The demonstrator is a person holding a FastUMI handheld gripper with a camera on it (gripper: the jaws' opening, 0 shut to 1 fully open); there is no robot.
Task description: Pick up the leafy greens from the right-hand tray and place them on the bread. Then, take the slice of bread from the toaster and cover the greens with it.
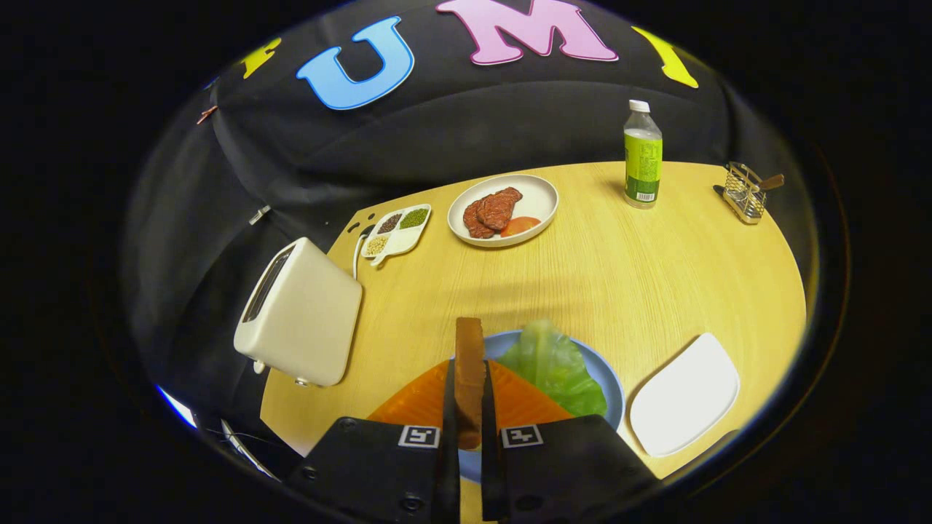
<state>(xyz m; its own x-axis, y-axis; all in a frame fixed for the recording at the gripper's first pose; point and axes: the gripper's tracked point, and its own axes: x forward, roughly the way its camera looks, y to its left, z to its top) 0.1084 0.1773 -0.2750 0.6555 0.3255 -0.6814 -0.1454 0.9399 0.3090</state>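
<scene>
Brown toast slice [470, 378] stands on edge, clamped between both fingers of my tongs [470, 429], thin grip so flat face can drop. Leafy greens [557, 364] just ahead-right on blue plate [615, 389], bread beneath hidden. Toaster [302, 313] off left on counter [619, 276], empty white tray [684, 393] right.

Light wood table [619, 276] carried a toaster [302, 313], divided dish w/ seeds [397, 230] & meat plate [535, 196]. Also bottle [643, 154], wire rack [744, 193], blue plate [611, 382], empty white tray [684, 397].
</scene>
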